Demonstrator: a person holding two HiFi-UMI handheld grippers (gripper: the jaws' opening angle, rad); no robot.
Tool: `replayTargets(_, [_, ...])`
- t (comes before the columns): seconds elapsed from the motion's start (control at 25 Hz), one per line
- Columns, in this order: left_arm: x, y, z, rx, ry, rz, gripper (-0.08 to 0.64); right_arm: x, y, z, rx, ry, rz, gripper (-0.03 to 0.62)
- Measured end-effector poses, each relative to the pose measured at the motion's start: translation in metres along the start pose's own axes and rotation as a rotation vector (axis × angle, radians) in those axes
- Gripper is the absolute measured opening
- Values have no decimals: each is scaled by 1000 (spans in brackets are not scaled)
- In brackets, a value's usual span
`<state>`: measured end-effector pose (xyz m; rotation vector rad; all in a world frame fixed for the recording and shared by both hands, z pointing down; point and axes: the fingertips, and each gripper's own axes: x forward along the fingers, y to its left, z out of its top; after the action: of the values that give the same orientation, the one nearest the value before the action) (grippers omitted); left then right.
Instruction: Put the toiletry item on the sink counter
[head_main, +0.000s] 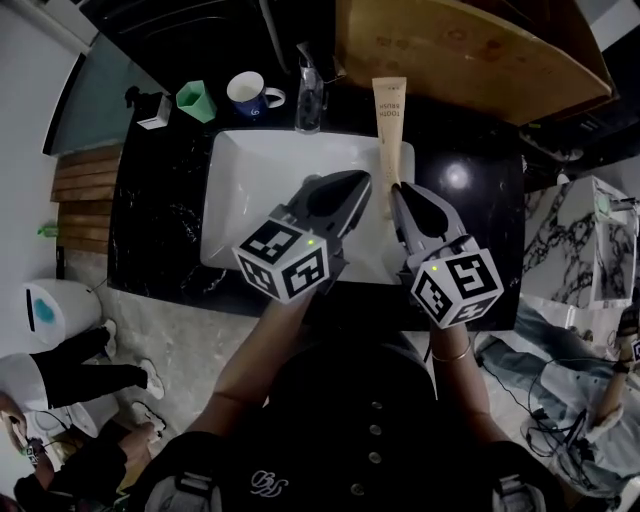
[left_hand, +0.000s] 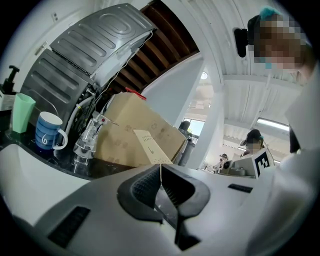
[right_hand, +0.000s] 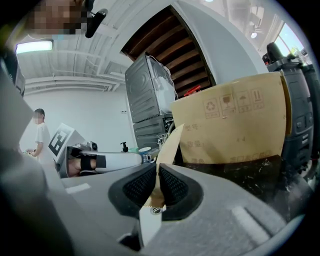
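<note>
A flat beige toothbrush package (head_main: 390, 110) hangs over the far right part of the white sink (head_main: 240, 200), its top end reaching the black counter (head_main: 160, 220). My right gripper (head_main: 395, 188) is shut on its lower end. In the right gripper view the package (right_hand: 172, 142) rises edge-on from between the pads of that gripper (right_hand: 157, 170). My left gripper (head_main: 365, 180) is shut, its tips right beside the package's lower left edge. In the left gripper view the package (left_hand: 150, 145) stands just beyond the left gripper (left_hand: 160, 167). I cannot tell whether the left pads pinch it.
Along the counter's back stand a green cup (head_main: 197, 100), a blue mug (head_main: 245, 95), a clear bottle (head_main: 308, 95) and a small dispenser (head_main: 155, 110). A large cardboard box (head_main: 470, 50) sits behind the package. People sit on the floor at lower left and right.
</note>
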<state>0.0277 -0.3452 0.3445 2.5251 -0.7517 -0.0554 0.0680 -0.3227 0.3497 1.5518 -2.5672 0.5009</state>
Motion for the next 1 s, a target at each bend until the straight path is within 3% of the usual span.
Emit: replayTargets(1.0, [35,52,-24,-90,27,90,14,55,-43,-33,59,103,66,23])
